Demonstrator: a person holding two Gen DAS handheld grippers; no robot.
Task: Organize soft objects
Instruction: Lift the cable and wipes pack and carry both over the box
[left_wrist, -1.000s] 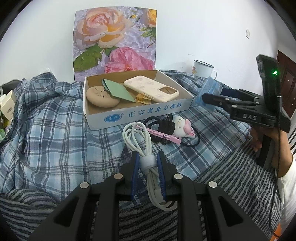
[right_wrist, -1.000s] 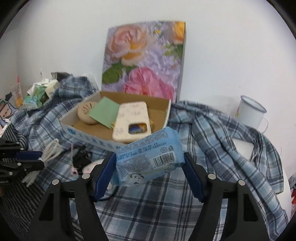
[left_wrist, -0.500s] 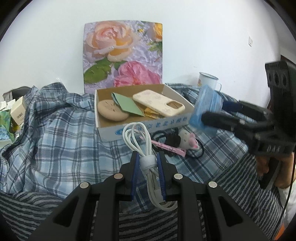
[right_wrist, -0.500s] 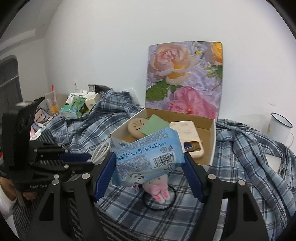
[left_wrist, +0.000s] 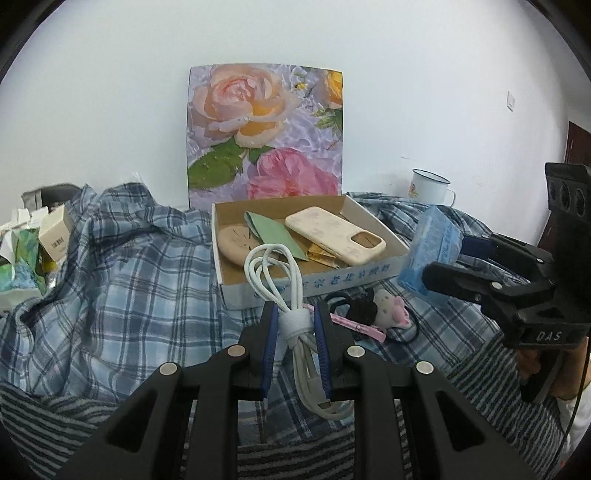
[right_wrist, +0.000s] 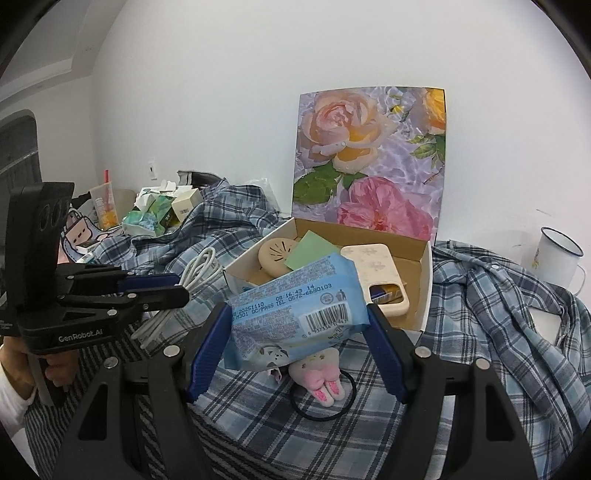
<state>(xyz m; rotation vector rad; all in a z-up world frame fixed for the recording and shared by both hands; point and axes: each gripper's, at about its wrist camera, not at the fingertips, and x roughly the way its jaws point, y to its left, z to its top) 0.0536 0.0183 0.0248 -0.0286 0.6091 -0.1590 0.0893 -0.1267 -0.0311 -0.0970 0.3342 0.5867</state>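
My left gripper (left_wrist: 294, 325) is shut on a coiled white cable (left_wrist: 275, 273), held above the plaid cloth in front of the cardboard box (left_wrist: 343, 278). My right gripper (right_wrist: 295, 328) is shut on a blue tissue pack (right_wrist: 295, 310), lifted near the box's front corner. In the left wrist view that pack (left_wrist: 430, 254) and the right gripper (left_wrist: 439, 264) hang at the right. In the box lie a cream phone case (left_wrist: 334, 234), a green paper (left_wrist: 273, 232) and a beige round disc (left_wrist: 234, 245). A pink-and-white plush hair tie (right_wrist: 321, 373) rests on the cloth below the pack.
A flower picture (left_wrist: 266, 133) leans on the wall behind the box. A white enamel mug (right_wrist: 557, 254) stands at the right. Small boxes and tissue packets (right_wrist: 159, 210) clutter the far left. A pink clip (left_wrist: 364, 328) lies by the plush. Striped fabric (left_wrist: 44, 424) covers the front edge.
Both grippers have risen slightly with their loads. The right gripper swung left toward the box's front corner, so the box now sits lower and farther in both views.
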